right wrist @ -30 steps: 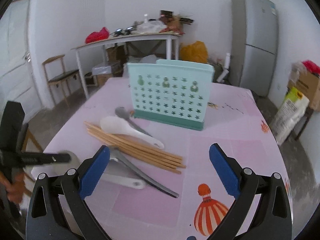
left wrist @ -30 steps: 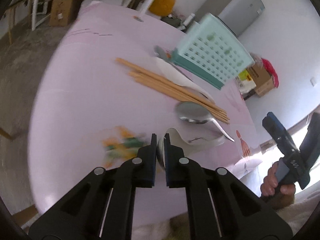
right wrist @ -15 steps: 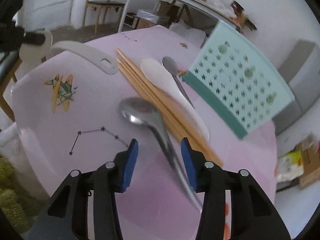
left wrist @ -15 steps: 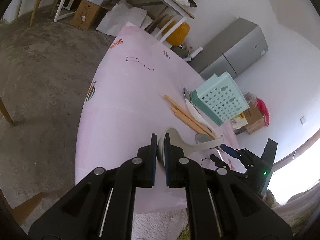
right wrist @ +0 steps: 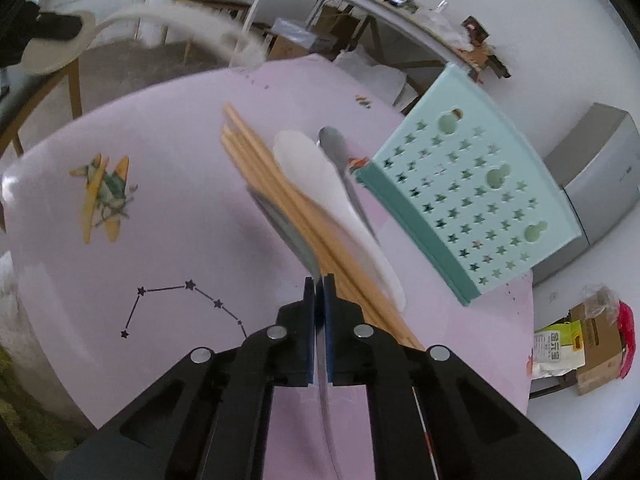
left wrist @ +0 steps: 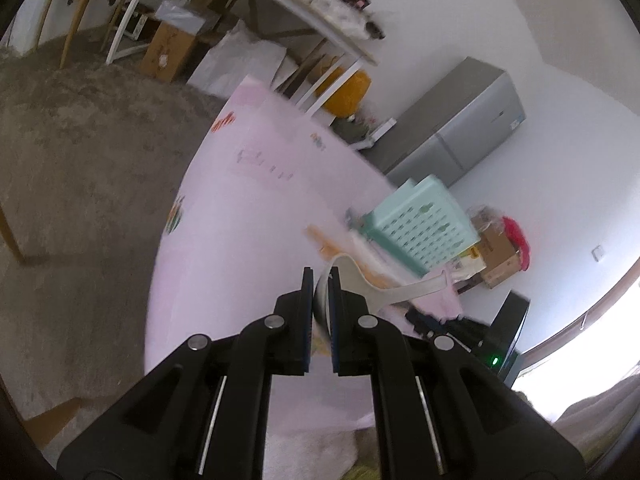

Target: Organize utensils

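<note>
Pink cloth with cartoon prints covers the table (right wrist: 168, 184), and the mint perforated utensil holder (right wrist: 472, 196) stands on it toward the far right; take that holder as your landmark.

Start at your left. Your left gripper (left wrist: 321, 280) is lifted clear of the cloth, its pads closed on the bowl of a beige plastic spoon (left wrist: 384, 291). The spoon's handle runs out to the right of the fingers, pointing roughly toward the holder's near lower corner. In the right wrist view that same spoon (right wrist: 60, 46) hangs high at the upper left, well apart from the holder.

Moving right, the bundle of wooden chopsticks (right wrist: 280, 200) lies diagonally on the cloth in front of the holder, with a white spoon (right wrist: 340, 208) resting along it and a small metal spoon (right wrist: 340, 152) between that and the holder's base.

Your right gripper (right wrist: 319, 280) is the nearer one to the holder. Its pads have pinched nearly together on the handle of a large metal spoon (right wrist: 288, 232). That spoon's long axis runs straight ahead of the fingers, up and to the left, beside the chopsticks, with its bowl at the far end, blurred. You would likely need to lift it and swing it rightward, toward the holder; its top opening is not visible from here.
</note>
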Motion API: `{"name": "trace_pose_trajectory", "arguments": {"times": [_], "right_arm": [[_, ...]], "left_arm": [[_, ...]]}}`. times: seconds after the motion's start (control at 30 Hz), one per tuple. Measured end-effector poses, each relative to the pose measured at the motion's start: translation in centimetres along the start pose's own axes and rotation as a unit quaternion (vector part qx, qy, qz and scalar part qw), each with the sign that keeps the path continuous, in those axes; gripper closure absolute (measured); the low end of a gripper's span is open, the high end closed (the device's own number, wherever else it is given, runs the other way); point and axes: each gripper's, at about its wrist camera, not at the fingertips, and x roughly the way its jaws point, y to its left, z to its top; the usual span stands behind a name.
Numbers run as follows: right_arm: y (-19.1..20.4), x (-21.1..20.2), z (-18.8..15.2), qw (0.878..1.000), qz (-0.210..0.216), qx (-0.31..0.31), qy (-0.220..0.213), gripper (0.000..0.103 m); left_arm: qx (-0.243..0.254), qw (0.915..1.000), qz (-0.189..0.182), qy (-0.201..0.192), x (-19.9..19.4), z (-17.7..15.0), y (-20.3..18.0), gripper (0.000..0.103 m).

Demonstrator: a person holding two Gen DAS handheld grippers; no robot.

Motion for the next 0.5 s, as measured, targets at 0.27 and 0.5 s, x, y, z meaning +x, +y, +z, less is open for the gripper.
{"name": "trace_pose_trajectory", "arguments": {"times": [0.27, 0.5], "right_arm": [[-3.6, -3.6, 0.1, 0.995, -0.004, 0.087, -0.053, 0.099], [-8.1, -6.2, 0.2, 0.98, -0.006, 0.17, -0.105, 0.099]], "left_arm": [[0.098, 0.9922, -0.022, -0.075, 0.9, 6.5, -7.6, 0.097], [0.302, 0.9468, 0.061, -0.091, 5.2, 11.4, -18.2, 0.097]]}}
